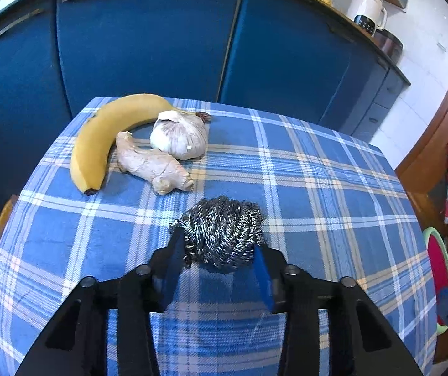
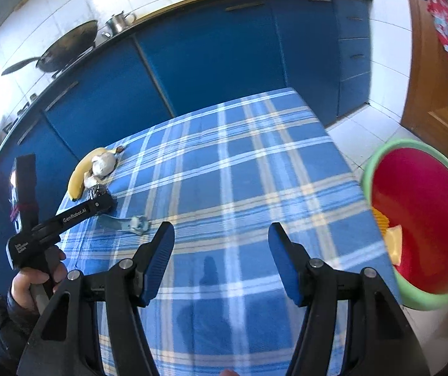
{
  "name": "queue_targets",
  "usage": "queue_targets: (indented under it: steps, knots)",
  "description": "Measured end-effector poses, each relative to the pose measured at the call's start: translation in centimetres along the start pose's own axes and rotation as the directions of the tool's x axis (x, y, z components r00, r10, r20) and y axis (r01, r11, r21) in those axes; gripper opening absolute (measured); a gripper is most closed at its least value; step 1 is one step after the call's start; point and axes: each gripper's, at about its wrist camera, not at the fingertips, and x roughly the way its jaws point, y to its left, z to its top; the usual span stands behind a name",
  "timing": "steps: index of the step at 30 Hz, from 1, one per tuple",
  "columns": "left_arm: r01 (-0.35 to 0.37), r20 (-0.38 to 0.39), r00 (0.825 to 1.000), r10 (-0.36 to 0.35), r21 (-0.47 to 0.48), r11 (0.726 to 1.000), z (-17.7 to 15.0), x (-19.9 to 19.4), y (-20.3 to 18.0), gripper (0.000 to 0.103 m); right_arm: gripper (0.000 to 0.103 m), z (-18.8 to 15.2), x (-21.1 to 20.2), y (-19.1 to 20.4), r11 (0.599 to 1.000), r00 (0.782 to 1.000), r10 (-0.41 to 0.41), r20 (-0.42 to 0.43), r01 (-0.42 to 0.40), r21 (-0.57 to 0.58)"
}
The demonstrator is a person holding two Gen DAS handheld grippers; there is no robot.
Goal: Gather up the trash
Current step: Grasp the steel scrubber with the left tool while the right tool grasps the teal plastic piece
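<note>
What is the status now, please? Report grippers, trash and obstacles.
Left gripper shut on steel scourer. Right gripper open, empty, over tablecloth. Red bin beside table. Path looks clear.

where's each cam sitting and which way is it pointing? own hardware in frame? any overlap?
Left wrist: on the left gripper, looking down along its fingers at the steel scourer between the blue pads, with banana, ginger and garlic beyond; only its own fingers show.
Right wrist: on the right gripper, open over bare plaid tablecloth, red bin at right; the left gripper and a hand show.
Shared: tablecloth, banana, garlic, scourer, blue cabinets, bin.
</note>
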Motion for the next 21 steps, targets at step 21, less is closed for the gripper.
queue_targets:
  steps: [21]
  knots:
    - [-0.031, 0.109, 0.993, 0.038, -0.070, 0.997, -2.2, -4.4, 3.1, 0.037, 0.060, 0.2, 7.3, 7.2, 0.991, 0.987, 0.086, -0.135, -0.098, -0.088]
